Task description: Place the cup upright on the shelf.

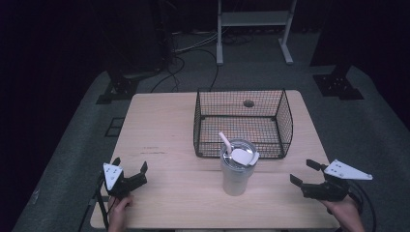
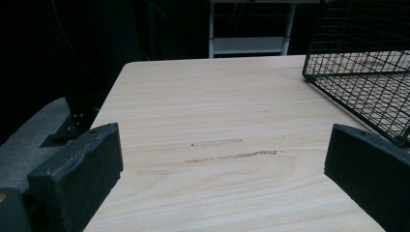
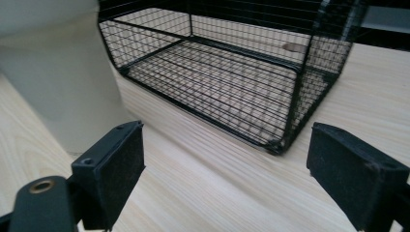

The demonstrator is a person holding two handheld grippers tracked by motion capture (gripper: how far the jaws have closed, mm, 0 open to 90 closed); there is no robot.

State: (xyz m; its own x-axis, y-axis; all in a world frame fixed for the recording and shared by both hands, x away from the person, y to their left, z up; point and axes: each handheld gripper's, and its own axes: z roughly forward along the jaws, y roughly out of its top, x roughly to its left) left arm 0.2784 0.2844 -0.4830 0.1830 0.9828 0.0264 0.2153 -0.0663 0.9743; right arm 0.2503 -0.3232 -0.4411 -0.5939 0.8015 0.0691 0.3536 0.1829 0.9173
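Observation:
A pale tumbler [image 1: 236, 170] with a lid and a white straw stands upright on the wooden table [image 1: 164, 125], just in front of a black wire basket [image 1: 243, 122]. The basket holds nothing. My left gripper [image 1: 129, 167] rests open near the table's front left corner, jaws wide apart over bare wood. My right gripper [image 1: 304, 172] is open at the front right, pointed toward the tumbler. In the right gripper view the tumbler's side [image 3: 58, 77] rises at the left and the basket [image 3: 232, 72] lies ahead. In the left gripper view the basket's corner [image 2: 367, 82] sits at the right.
A round hole [image 1: 248, 103] in the tabletop shows through the basket's back. Scuff marks [image 2: 227, 153] cross the wood ahead of the left gripper. A white stand [image 1: 254, 29] and cables lie on the grey floor beyond the table.

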